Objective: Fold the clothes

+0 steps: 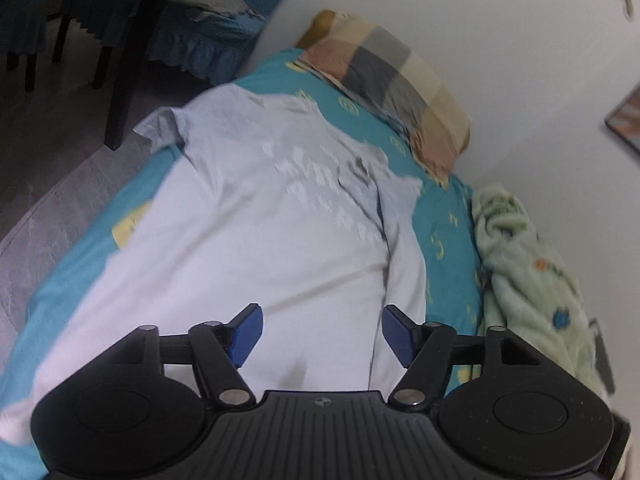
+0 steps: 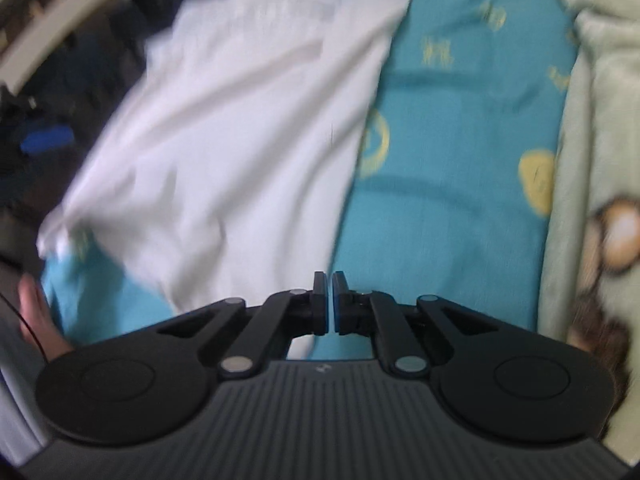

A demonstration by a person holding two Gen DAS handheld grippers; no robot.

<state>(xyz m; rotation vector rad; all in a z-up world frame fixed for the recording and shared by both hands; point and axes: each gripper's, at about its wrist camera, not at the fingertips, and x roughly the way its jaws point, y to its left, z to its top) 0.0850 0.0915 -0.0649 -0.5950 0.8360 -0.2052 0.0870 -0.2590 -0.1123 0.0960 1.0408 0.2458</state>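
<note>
A white T-shirt (image 1: 256, 216) with a pale printed design lies spread along a bed covered in a teal sheet (image 1: 448, 216) patterned with yellow motifs, one sleeve reaching toward the bed's outer edge and a long crease running down the side nearer the wall. In the right wrist view the same garment (image 2: 224, 128) appears blurred, lying to the left on the sheet (image 2: 452, 152). The left tongs (image 1: 322, 334) hang above the shirt's lower part with their blue pads wide apart and nothing between them. The right tongs (image 2: 330, 304) are closed, the two pads almost meeting, above bare sheet just beside the shirt's edge; no cloth is visibly caught in them. A checked pillow (image 1: 384, 88) rests at the head of the bed against a pale wall (image 1: 480, 20), and a light green fleece blanket (image 1: 524, 256) with small coloured patterns is bunched along the wall side. Beyond the bed stand dark table legs (image 1: 128, 64) on a grey floor (image 1: 56, 160).
</note>
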